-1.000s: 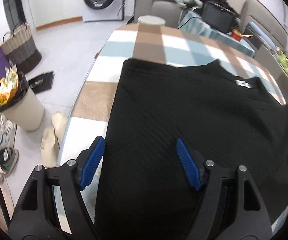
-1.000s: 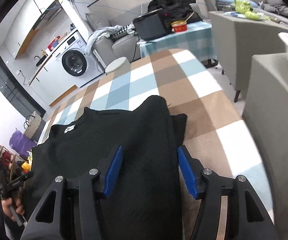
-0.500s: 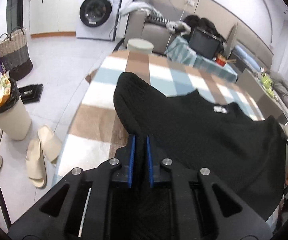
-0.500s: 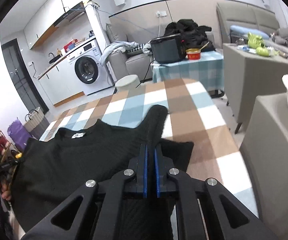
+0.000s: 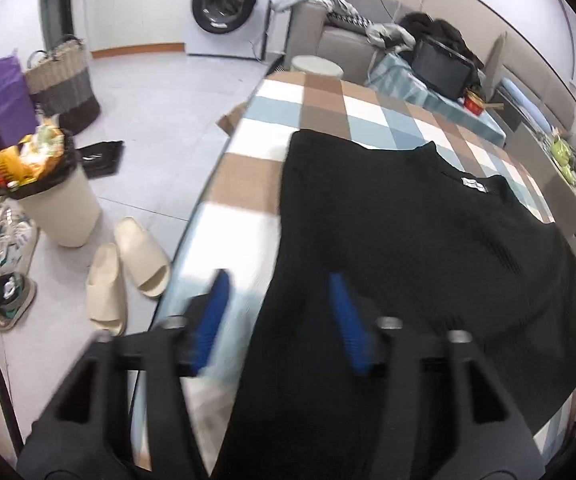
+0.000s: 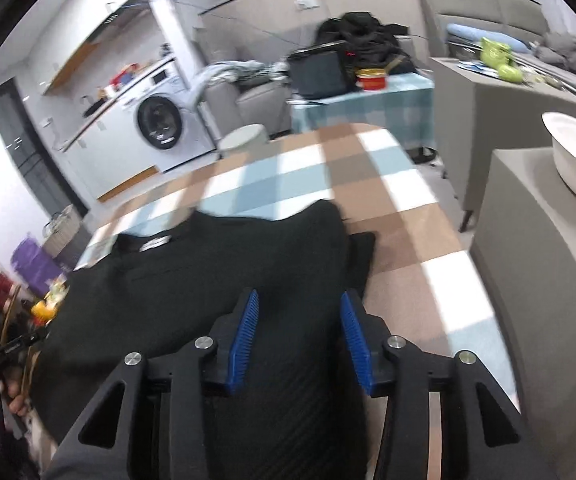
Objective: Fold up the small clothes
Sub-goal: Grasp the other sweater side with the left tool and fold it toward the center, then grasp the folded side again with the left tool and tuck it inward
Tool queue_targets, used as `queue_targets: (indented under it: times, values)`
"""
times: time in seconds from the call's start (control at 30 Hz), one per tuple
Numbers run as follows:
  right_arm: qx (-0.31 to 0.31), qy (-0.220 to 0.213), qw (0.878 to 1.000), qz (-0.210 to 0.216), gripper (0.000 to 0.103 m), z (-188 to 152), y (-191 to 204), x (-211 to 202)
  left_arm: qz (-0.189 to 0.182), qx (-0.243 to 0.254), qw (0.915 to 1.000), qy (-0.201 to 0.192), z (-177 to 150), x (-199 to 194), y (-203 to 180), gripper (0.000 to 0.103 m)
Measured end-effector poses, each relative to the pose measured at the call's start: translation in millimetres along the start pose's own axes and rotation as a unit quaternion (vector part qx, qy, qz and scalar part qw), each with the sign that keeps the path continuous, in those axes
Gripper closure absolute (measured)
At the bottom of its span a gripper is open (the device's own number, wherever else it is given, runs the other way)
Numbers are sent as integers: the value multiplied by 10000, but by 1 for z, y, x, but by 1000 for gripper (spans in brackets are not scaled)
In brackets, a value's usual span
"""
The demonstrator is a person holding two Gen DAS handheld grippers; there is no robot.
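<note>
Across the checked table [image 5: 248,176] your black sweater [image 5: 407,240] lay flat again, where half a second earlier both jaws had pinched it. Your left gripper [image 5: 278,316] and right gripper [image 6: 297,332] were opening over the fabric, gripping nothing, which suggests a fold just released. Beside the table, the bin [image 5: 60,208] brimmed with rubbish.

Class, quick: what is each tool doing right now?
Left tool: jaws opening, holding nothing, over the black sweater.
Right tool: jaws opening, holding nothing, over the sweater.
</note>
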State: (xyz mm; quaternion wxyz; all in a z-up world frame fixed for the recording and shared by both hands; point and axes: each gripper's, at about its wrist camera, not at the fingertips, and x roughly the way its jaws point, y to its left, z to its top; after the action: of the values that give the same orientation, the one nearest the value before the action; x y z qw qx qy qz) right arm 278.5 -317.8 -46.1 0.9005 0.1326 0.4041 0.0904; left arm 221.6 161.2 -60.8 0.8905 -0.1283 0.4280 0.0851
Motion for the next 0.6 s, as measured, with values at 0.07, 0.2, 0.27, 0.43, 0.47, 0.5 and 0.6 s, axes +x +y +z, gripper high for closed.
queue_targets:
  times: [0.07,0.2,0.27,0.43,0.47,0.5,0.6]
  values:
    - [-151,-28,9996,222,39,-10,16,-14,36,-100,9999,-75,-16,-18,5,38]
    - [-256,-53,9972,701,19,-34,43,-33,74,-162,9998,-123,-54,-55,9,34]
    - [-416,79,9955,852,17,-47,60,-37,64,-210,9997,-143,-74,-70,11,26]
    - [-555,85,9944,900,11,-73,83,-44,-54,-543,9985,-68,-114,-90,17,23]
    - [-518,130,9940,952,11,-77,84,-44,-134,-638,9979,-33,-120,-91,19,23]
    - [-488,146,9938,991,11,-82,86,-44,-253,-788,9966,5,-129,-93,23,23]
    - [-382,179,9938,1030,11,-91,89,-45,-474,-1133,9924,-5,-146,-98,31,23]
